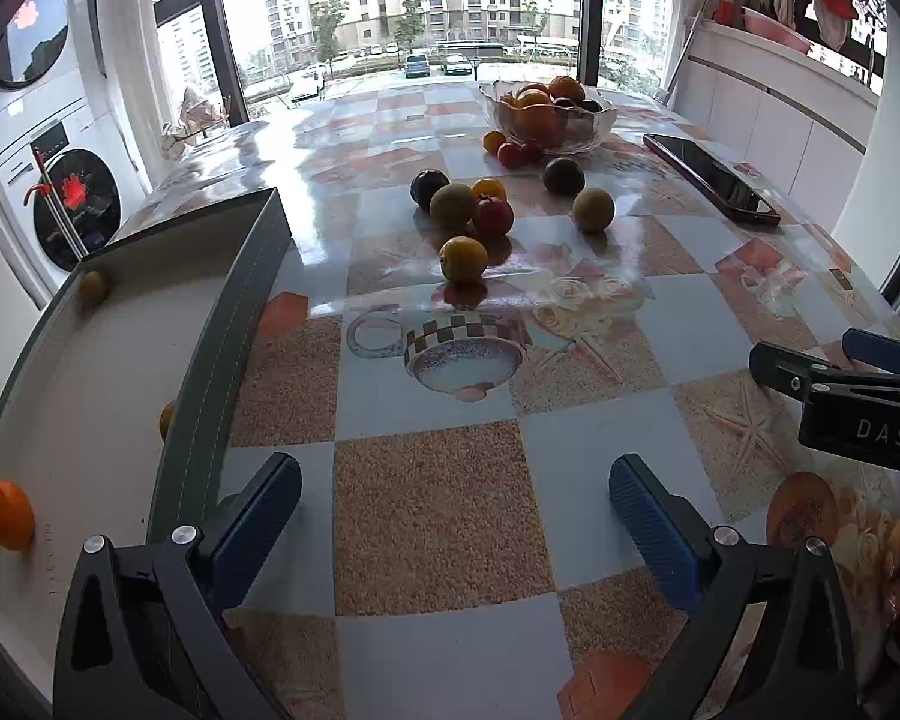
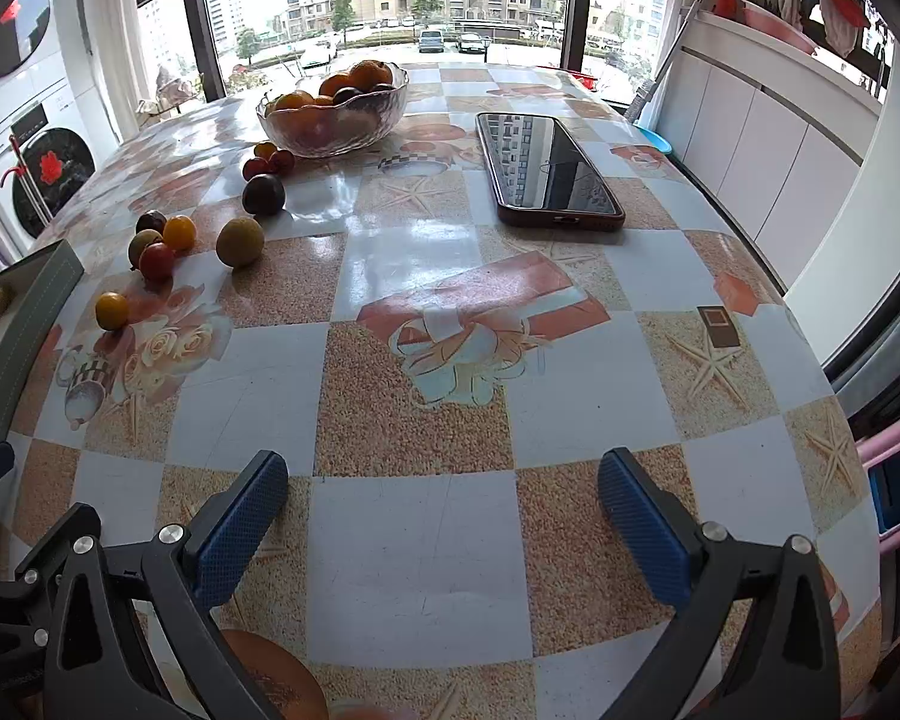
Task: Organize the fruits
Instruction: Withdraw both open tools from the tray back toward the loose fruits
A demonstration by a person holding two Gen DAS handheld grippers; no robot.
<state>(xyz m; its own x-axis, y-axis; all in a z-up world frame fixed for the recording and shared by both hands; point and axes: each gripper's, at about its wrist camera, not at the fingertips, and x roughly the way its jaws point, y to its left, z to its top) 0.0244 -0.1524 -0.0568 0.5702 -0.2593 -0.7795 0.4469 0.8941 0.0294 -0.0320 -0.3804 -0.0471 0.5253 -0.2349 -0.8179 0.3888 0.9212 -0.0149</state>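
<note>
Both your grippers hang wide open and empty over the checkered table (image 2: 426, 540), the loose fruit ahead of you.

Far left, the grey-walled box (image 1: 222, 324) already holds an orange fruit (image 1: 9, 514), another small orange one half hidden by its wall, and a yellowish one (image 1: 94, 287) in the far corner. Your left gripper (image 1: 455, 525) sits just beside that box, blue pads spread, gripping nothing. Ahead lies the cluster: a yellow fruit (image 1: 463, 259) nearest, a red one (image 1: 492, 217) and a green one (image 1: 452, 206) touching behind it. Beyond stands the glass bowl (image 1: 549, 117) of fruit, then the phone (image 2: 549, 171). Your right gripper (image 2: 443, 519) is fully spread, empty.
</note>
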